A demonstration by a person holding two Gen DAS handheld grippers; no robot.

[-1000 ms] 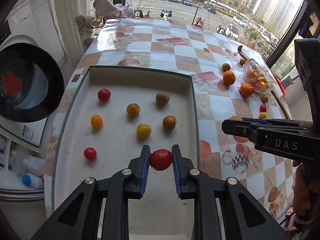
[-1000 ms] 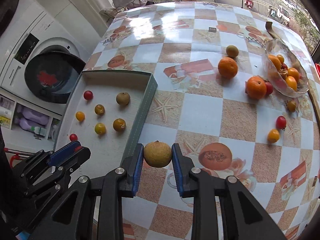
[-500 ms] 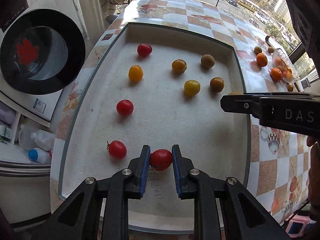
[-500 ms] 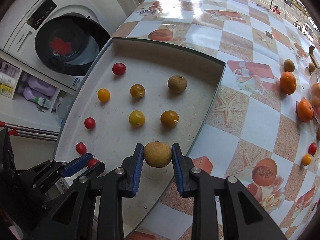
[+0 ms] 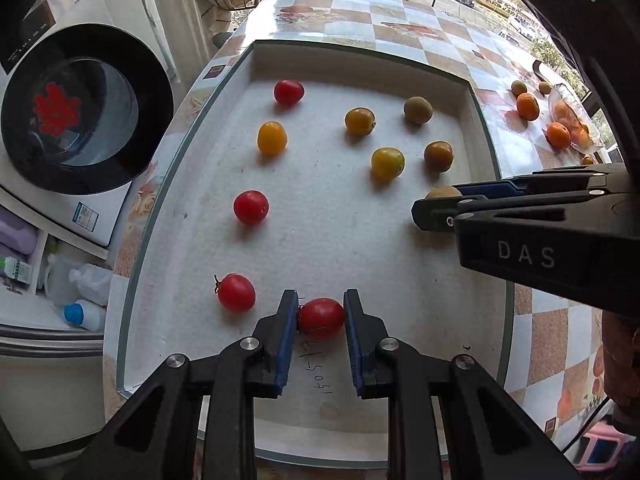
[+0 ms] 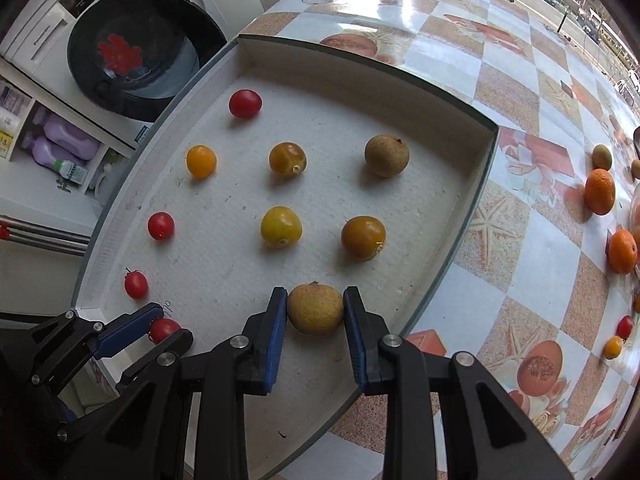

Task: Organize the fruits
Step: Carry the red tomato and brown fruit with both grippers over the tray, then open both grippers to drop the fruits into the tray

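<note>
The left claw (image 5: 321, 318) holds a red tomato (image 5: 321, 317) low over the tray's (image 6: 472, 184) near left; the right claw (image 6: 315, 309) holds a brown fruit (image 6: 315, 309) over its near right. Both look light, the tomato soft and thin-skinned, so grip gently across the middle. Loose in the tray: three red, four yellow-orange, one brown.

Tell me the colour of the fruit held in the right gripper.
Dull tan-brown with a rough skin, the round fruit shows best in the right wrist view.
</note>
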